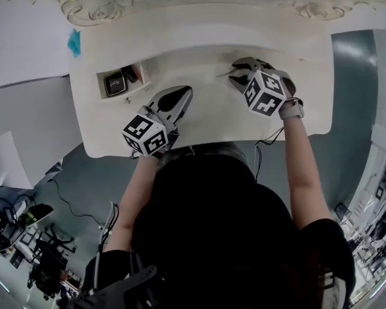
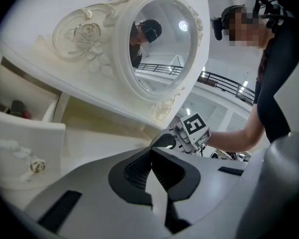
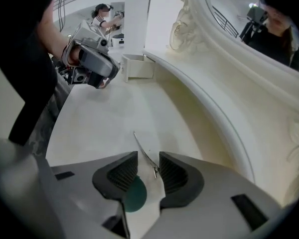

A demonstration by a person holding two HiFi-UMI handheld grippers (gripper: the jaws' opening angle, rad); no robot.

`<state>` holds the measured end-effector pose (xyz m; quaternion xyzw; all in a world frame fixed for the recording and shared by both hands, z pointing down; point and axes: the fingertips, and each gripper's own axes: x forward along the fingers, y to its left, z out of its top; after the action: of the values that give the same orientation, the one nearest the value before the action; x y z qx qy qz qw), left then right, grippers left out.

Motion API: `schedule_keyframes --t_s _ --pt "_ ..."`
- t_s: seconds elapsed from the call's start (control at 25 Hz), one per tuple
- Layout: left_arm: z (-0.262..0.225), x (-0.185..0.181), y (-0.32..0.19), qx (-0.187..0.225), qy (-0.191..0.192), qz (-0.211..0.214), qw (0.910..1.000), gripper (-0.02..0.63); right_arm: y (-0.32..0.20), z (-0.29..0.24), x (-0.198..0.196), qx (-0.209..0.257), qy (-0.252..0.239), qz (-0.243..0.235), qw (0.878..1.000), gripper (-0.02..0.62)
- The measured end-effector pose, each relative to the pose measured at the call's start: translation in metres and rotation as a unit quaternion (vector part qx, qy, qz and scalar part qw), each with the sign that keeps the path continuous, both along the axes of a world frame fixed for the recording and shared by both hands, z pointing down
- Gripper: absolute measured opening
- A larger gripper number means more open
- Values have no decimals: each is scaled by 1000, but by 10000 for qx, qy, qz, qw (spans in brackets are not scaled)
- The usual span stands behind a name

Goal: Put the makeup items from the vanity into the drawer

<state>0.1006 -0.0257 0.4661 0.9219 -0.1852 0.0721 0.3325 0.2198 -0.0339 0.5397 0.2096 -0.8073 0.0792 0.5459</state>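
the white bench fills the upper middle of the head view, its open drawer at upper left. the left tongs at centre are pressed together, empty. the right tongs, upper right, stand spread; a thin metal hair clip lies on the bench between them, nearer the right-hand pad.

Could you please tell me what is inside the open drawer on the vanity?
The drawer holds a black square case, with smaller dark and red items beside it. What kind they are is unclear, and the drawer's front wall hides its floor in the left gripper view.
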Motion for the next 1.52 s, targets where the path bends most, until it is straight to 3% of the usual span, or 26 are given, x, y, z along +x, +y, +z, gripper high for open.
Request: schedule_keyframes --t_s 0.28,0.4,0.48,0.88,1.12,1.36,1.52 --pt "0 -8 -7 25 -1 -322 9995 14 -2 2 6 -571 -624 441 9954 143" --pt "0 -13 -7 5 -1 -408 9992 14 -2 2 7 -705 -668 605 9934 127" --pt "-1 -16 -8 17 9 -434 9991 14 0 4 8 -684 -528 513 9949 48" --pt "-10 -28 -12 93 98 -386 9992 14 -4 -18 -16 -326 -450 335 9979 43" --pt "-19 -49 -8 158 101 -313 9993 14 -11 -50 -69 -81 -982 335 9946 43" --pt "-23 -93 -11 196 95 -502 9985 14 -22 -72 -140 90 -1403 131 9900 43" --pt "-22 -125 -12 162 77 -611 9980 14 -31 -85 -187 18 -1830 272 9827 43"
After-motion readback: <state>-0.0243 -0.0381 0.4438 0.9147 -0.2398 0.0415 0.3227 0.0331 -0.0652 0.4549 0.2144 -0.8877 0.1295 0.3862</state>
